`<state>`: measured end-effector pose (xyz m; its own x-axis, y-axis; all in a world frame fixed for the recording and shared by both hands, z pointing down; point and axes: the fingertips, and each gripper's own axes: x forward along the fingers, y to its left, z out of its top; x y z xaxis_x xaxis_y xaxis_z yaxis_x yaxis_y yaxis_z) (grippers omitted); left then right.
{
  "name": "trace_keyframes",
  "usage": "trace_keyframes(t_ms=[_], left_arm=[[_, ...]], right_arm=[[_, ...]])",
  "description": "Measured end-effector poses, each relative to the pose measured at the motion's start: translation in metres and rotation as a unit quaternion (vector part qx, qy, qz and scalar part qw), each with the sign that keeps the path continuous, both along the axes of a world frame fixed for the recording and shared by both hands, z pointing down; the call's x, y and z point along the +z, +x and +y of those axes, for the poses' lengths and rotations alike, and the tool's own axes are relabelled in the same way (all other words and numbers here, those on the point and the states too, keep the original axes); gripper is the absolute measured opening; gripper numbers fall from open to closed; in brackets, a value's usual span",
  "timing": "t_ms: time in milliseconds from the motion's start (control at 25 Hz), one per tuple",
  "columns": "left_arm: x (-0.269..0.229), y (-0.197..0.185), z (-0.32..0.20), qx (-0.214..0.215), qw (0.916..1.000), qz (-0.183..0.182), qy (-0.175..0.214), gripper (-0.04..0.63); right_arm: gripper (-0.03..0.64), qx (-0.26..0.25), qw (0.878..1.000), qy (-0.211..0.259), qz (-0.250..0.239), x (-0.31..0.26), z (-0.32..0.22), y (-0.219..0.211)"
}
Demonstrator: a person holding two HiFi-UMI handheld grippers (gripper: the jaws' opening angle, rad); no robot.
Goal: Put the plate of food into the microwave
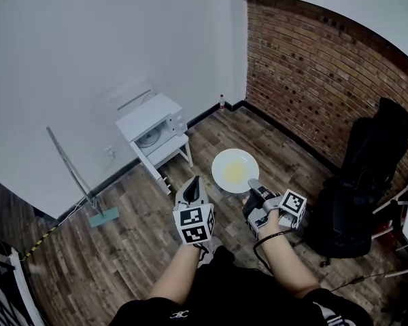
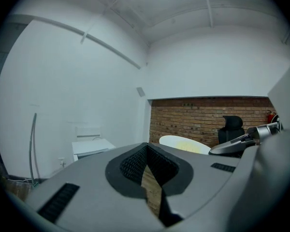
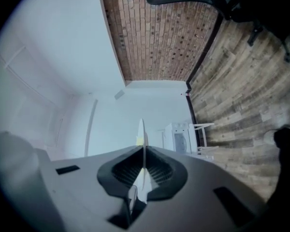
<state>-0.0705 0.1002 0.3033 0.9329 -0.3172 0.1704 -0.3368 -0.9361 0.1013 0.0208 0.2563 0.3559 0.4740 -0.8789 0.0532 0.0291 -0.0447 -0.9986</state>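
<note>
A white plate [image 1: 235,170] with yellow food on it hangs level above the wooden floor. My right gripper [image 1: 252,185] is shut on its near rim. In the right gripper view the plate [image 3: 141,134] shows edge-on, pinched between the jaws of the right gripper [image 3: 143,170]. The white microwave [image 1: 155,132] sits on a small white stand against the wall, ahead and to the left; it also shows as the microwave [image 3: 181,136] beyond the plate. My left gripper [image 1: 192,183] is left of the plate, shut and holding nothing, as the left gripper [image 2: 147,170] shows up close.
A brick wall [image 1: 313,66] runs along the right. A black office chair [image 1: 367,175] with dark bags stands at the right. A long-handled dustpan [image 1: 78,182] leans on the white wall at the left. A small bottle [image 1: 222,101] stands in the corner.
</note>
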Motion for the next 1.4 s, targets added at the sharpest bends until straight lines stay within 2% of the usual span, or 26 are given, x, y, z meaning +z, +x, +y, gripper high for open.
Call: trace_keyframes(t_ms=[280, 560, 760, 1040, 1280, 1400], left_arm=[[-0.004, 0.082, -0.076, -0.006, 0.9997, 0.005, -0.025, -0.002], [0.002, 0.122, -0.153, -0.035, 0.9989, 0.002, -0.032, -0.002], [0.007, 0.13, -0.193, -0.059, 0.9979, -0.004, -0.027, -0.002], [0.029, 0.116, -0.234, -0.098, 0.9943, -0.022, -0.035, -0.002], [0.038, 0.108, -0.269, -0.142, 0.9889, -0.027, -0.035, -0.002], [0.041, 0.116, -0.291, -0.162, 0.9858, -0.03, -0.032, -0.002]], right_arm=[[0.021, -0.004, 1.0, -0.005, 0.008, -0.017, -0.072, 0.087], [0.021, -0.034, 0.999, -0.017, 0.002, -0.01, -0.155, 0.139], [0.021, -0.053, 0.998, -0.012, 0.008, -0.009, -0.202, 0.158], [0.021, -0.094, 0.995, -0.014, 0.009, 0.005, -0.256, 0.162], [0.021, -0.149, 0.989, -0.011, 0.013, 0.015, -0.313, 0.169], [0.021, -0.175, 0.984, -0.008, 0.015, 0.018, -0.345, 0.179]])
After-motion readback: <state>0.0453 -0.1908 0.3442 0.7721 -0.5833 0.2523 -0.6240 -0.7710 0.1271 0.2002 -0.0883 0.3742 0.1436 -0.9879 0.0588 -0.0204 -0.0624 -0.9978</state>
